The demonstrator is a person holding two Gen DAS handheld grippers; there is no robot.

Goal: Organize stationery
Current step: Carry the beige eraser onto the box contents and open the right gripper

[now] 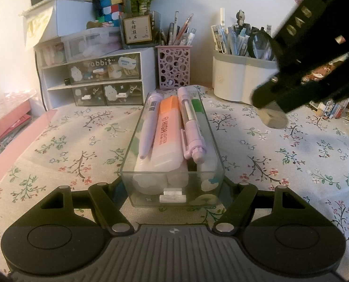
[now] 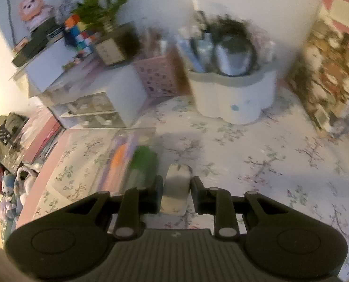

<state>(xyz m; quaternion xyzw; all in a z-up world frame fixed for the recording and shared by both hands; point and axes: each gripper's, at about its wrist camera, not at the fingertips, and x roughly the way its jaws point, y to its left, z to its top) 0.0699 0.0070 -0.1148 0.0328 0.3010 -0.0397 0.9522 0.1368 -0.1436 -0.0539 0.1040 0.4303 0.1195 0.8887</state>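
A clear plastic drawer [image 1: 207, 155] lies lengthwise on the floral cloth in the left wrist view. It holds an orange highlighter [image 1: 167, 129], two purple pens [image 1: 148, 127], a green highlighter [image 1: 198, 108] and white ones underneath. My left gripper [image 1: 173, 188] is shut on the drawer's near end, one finger on each side wall. My right gripper [image 2: 176, 192] is shut on a grey-white eraser [image 2: 176, 188] and holds it above the cloth, just right of the drawer [image 2: 136, 132]. From the left wrist the eraser [image 1: 274, 118] hangs under the black right gripper at upper right.
At the back stand a white drawer unit [image 1: 92, 77] labelled "rabbit", a pink perforated pen holder [image 1: 173, 68] and a white pen pot [image 1: 240, 77] full of pens. A glass planter [image 1: 139, 30] tops the unit. A patterned box [image 2: 327, 82] sits at right, a pink mat [image 1: 16, 145] at left.
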